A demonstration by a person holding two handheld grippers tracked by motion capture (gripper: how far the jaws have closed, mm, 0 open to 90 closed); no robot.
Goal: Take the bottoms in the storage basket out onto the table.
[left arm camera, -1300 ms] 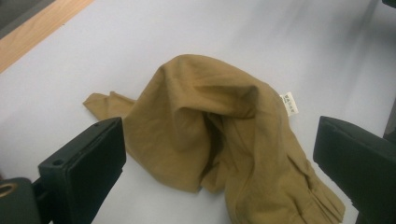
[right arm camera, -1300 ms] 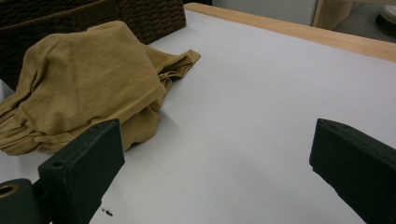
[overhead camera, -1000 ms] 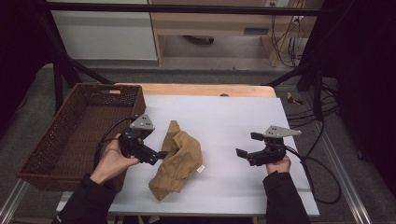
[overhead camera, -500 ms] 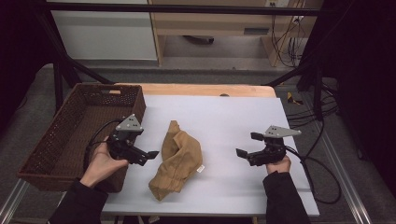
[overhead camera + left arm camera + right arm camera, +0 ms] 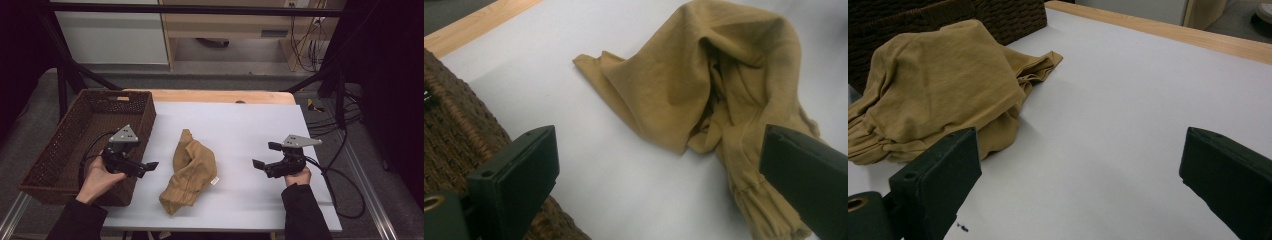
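A crumpled mustard-yellow garment [image 5: 191, 170] lies in a heap on the white table top [image 5: 240, 125], a small white label at its right edge. My left gripper [image 5: 149, 167] hovers over the basket's near right corner, left of the garment, open and holding nothing. In the left gripper view the garment [image 5: 714, 95] lies ahead between the wide-apart jaws. My right gripper [image 5: 262, 156] is held open above the table to the garment's right, a clear gap away. In the right gripper view the garment [image 5: 943, 90] sits at the left.
A dark wicker basket [image 5: 60, 150] stands at the table's left edge, with a small pale object at its far end. Bare wood [image 5: 215, 96] shows along the table's far edge. Cables [image 5: 345, 185] trail off the right side. White surface lies between garment and right gripper.
My left gripper has drawn back leftward from the garment's edge to above the basket's corner. The garment has shifted slightly. The right gripper has stayed put.
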